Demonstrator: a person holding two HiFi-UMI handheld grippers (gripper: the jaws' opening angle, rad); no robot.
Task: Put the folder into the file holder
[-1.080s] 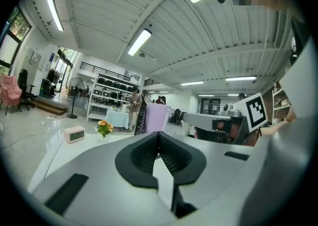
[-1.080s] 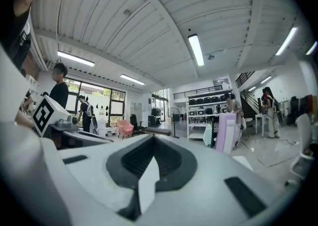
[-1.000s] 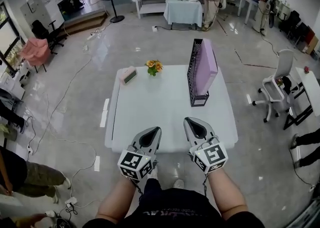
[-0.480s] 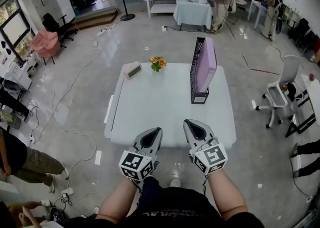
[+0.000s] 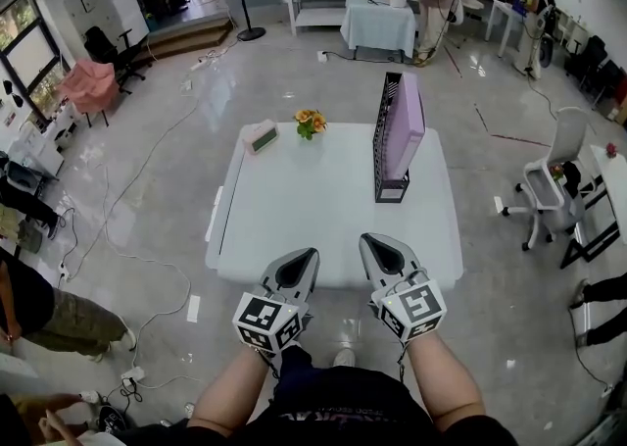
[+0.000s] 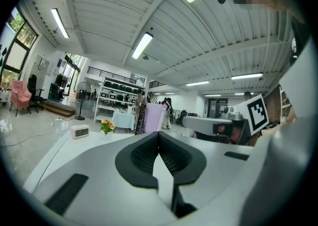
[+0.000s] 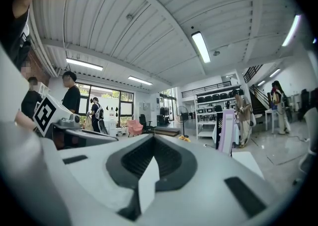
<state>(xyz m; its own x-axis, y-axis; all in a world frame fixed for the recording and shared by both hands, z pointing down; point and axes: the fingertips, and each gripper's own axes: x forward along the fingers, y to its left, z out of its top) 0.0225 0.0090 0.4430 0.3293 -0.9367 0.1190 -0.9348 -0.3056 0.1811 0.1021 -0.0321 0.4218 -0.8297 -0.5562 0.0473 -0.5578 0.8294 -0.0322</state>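
Hovering side by side at the near edge of the white table (image 5: 313, 209), the left gripper (image 5: 303, 256) and right gripper (image 5: 373, 240) have jaws pressed together on nothing, the lilac folder (image 5: 408, 125) standing upright inside the black mesh file holder (image 5: 381, 148), well apart at one o'clock.

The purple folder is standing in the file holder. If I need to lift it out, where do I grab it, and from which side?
Grip the purple folder by its upper edge, which shows free at the open top of the black file holder. Come from above with the jaws across its thin thickness, since it stands upright with its foot boxed in. The right tool is shut, so open it first.
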